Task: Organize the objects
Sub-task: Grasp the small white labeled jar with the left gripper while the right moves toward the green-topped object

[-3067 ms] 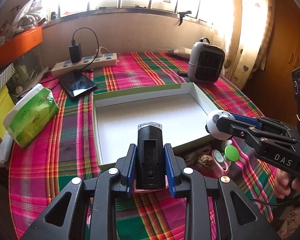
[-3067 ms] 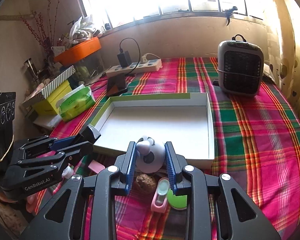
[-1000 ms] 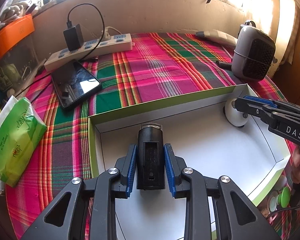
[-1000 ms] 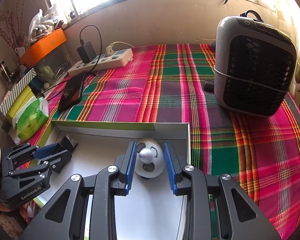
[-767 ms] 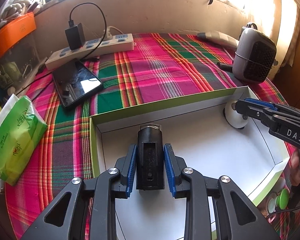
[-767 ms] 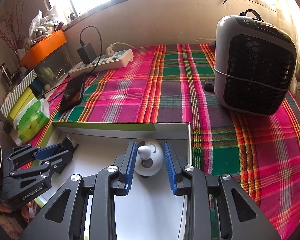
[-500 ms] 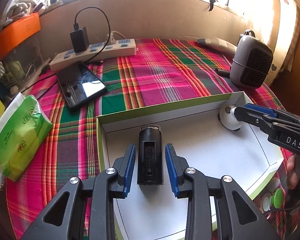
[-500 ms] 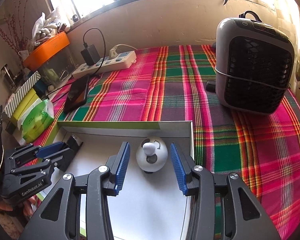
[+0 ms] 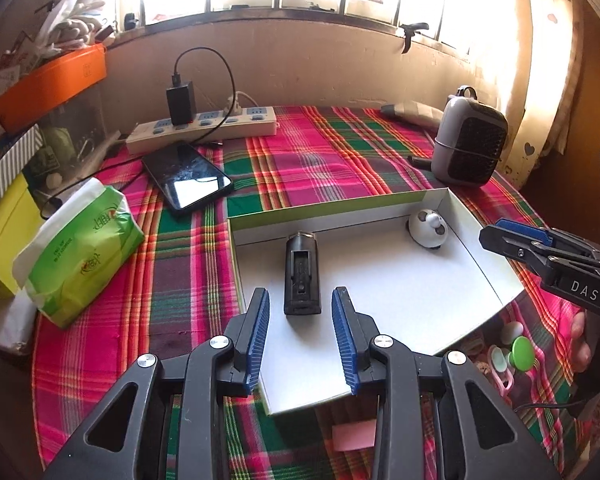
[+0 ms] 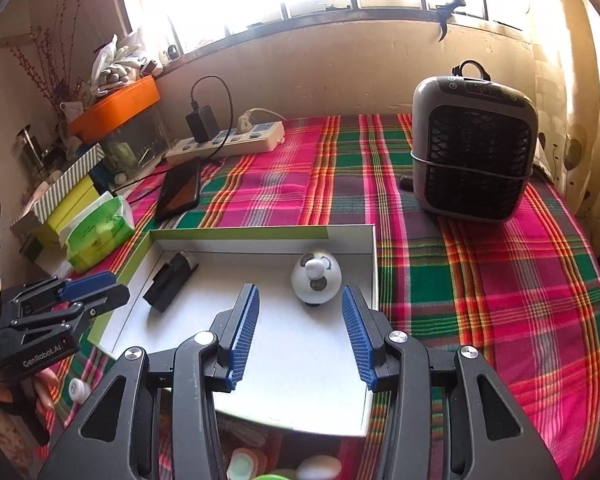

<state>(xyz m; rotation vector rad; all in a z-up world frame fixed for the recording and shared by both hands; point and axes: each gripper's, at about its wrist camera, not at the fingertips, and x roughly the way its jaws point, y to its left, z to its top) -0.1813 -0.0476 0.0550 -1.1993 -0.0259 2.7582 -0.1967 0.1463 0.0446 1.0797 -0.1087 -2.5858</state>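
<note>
A shallow white box with green outer walls [image 9: 332, 206] [image 10: 240, 234] lies on the plaid tablecloth. A black rectangular device [image 9: 301, 278] [image 10: 170, 278] lies flat in its left part. A round white toy [image 9: 428, 229] [image 10: 316, 280] stands in its far right corner. My left gripper [image 9: 301, 336] [image 10: 90, 290] is open and empty, just behind the black device. My right gripper [image 10: 298, 332] [image 9: 512, 236] is open and empty, just behind the white toy.
Small items lie by the box's near right corner: a green knob [image 9: 522, 348], a pink clip [image 9: 500, 364], a pink note [image 9: 354, 436]. A phone [image 9: 188, 180], power strip [image 9: 204, 130], tissue pack [image 9: 80, 256], yellow box [image 9: 0, 228] and grey heater [image 9: 470, 146] [image 10: 474, 158] stand around.
Both grippers carried their objects into the box, opened and let go. Both have since drawn back toward me; the black device and white toy stay in the box.
</note>
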